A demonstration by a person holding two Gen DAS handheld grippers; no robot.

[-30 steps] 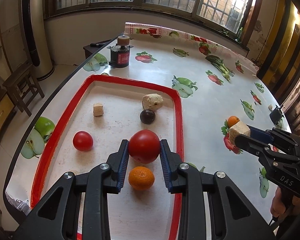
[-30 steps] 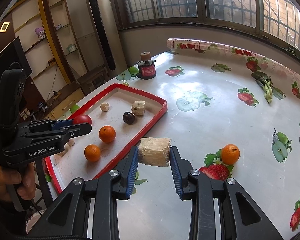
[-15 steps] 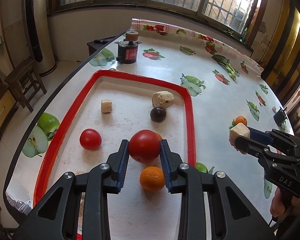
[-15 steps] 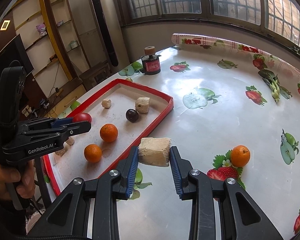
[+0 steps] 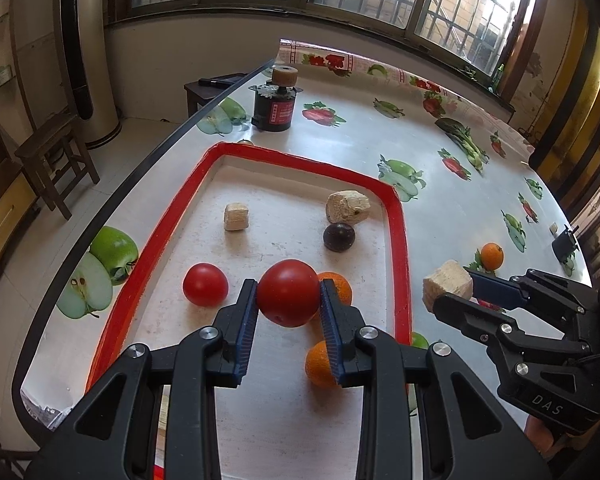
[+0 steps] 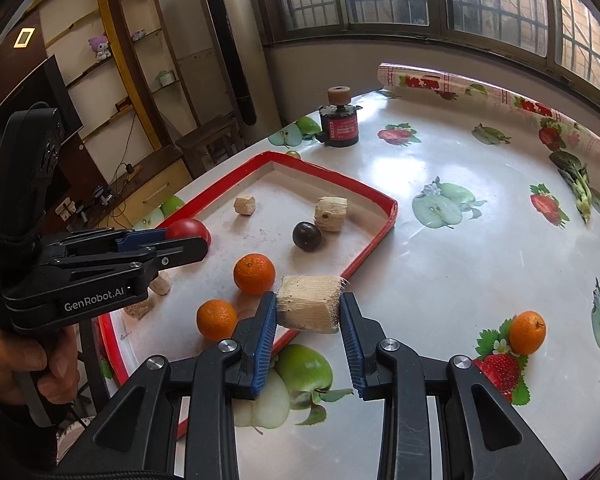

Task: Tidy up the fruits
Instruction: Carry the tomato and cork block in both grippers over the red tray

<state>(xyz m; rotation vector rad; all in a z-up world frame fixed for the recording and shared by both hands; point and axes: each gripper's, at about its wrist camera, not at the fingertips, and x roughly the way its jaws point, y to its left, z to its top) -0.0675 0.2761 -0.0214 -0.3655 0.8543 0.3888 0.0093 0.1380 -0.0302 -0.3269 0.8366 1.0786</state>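
Observation:
My left gripper [image 5: 288, 300] is shut on a red tomato [image 5: 288, 294] and holds it above the red-rimmed tray [image 5: 398, 248]. In the tray lie a second red tomato [image 5: 205, 284], two oranges [image 6: 255, 273] [image 6: 216, 319], a dark plum [image 5: 339, 237] and two beige chunks [image 5: 236, 217] [image 5: 347, 206]. My right gripper [image 6: 309, 312] is shut on a beige fibrous chunk [image 6: 310, 302], held over the tray's right rim. One orange [image 6: 527, 332] sits on the tablecloth to the right.
A black and red cylindrical device [image 5: 278, 104] stands beyond the tray's far end. The table edge [image 5: 100, 216] runs close along the tray's left side, with a wooden stool [image 5: 56, 152] on the floor below. A small black object [image 5: 564, 242] sits at the far right.
Both grippers have shifted to the left and a little forward, keeping their loads. The right gripper's chunk has come from beside the tray to over its right rim.

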